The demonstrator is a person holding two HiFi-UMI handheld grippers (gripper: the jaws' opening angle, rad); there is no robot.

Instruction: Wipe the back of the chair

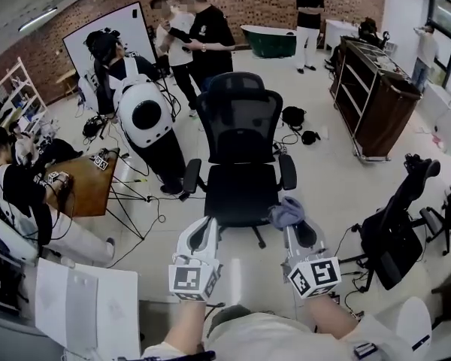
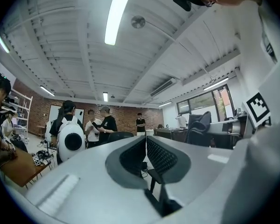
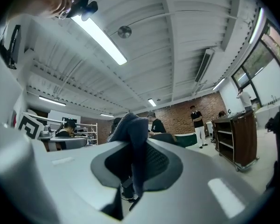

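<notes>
A black mesh office chair (image 1: 239, 122) stands just ahead of me, facing me, seat (image 1: 239, 192) toward me. My right gripper (image 1: 292, 225) is shut on a blue-grey cloth (image 1: 286, 211), held over the seat's front right corner beside the armrest. In the right gripper view the cloth (image 3: 133, 141) sticks up and hangs down between the jaws of that gripper (image 3: 136, 158). My left gripper (image 1: 207, 224) hovers at the seat's front left edge. Its jaws stand together with nothing between them; the left gripper (image 2: 146, 146) points at the chair's headrest (image 2: 119, 135).
Several people stand behind the chair, one with a white backpack (image 1: 146, 114). A wooden table (image 1: 87, 183) and floor cables lie left. A second black chair (image 1: 395, 228) is right, a dark wooden cart (image 1: 371, 96) at back right, a green tub (image 1: 269, 40) far back.
</notes>
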